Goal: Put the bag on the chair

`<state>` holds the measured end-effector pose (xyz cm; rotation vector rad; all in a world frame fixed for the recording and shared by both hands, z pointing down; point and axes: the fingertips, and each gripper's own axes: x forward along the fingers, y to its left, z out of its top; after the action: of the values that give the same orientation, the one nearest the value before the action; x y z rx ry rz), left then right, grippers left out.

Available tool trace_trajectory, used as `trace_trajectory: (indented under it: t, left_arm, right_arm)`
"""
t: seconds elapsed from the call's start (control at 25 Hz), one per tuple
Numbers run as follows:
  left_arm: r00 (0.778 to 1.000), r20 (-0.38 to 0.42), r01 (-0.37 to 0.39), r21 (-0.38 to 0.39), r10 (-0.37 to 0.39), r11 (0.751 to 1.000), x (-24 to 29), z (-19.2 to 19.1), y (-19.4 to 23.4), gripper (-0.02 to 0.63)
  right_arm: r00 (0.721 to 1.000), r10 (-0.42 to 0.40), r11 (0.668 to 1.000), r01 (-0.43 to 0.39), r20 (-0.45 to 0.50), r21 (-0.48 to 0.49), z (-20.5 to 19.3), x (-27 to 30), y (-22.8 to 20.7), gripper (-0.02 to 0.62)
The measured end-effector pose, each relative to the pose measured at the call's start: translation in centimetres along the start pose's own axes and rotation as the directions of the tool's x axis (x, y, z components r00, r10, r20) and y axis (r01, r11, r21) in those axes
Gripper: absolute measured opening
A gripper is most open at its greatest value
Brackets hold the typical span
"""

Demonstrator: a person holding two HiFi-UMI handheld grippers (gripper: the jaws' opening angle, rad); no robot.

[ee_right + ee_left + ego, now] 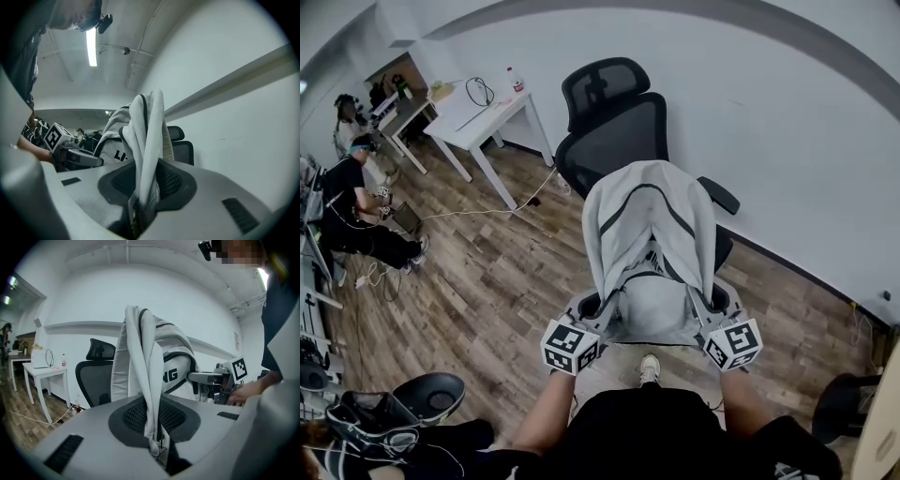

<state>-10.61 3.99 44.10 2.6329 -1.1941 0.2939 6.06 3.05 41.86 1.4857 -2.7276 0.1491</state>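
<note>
Bag hangs — gripped in left tool and right tool.

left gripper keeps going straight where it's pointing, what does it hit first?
Left gripper is shut on the bag, which travels with it. Beyond that, probably the black chair; depth is unclear.

Bag: pale grey fabric with thin black piping lines and dark lettering on one side. Chair: black throughout, with a mesh-textured back and headrest; floor: brown wood-plank pattern; wall and table: white. Left gripper and right gripper: matt grey jaws with black dotted-mesh pads, each carrying a white cube printed with black square markers.
</note>
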Motion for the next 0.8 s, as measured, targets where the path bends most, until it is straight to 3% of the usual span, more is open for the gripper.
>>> trace_trajectory:
  t: [0.44, 0.8]
  left_arm:
    - [0.999, 0.002, -0.048, 0.009, 0.048, 0.999, 5.1, 2.6, 1.2, 0.057]
    - [1.000, -0.002, -0.026, 0.018, 0.026, 1.000, 8.1, 3.5, 4.2, 0.057]
  right_arm:
    - [0.997, 0.068, 0.998, -0.068, 0.024, -0.008, 1.4, 2.9, -5.4, 0.107]
    - [0.999, 0.039, 0.999, -0.039, 0.019, 0.015, 1.2, 6.0, -7.1, 0.107]
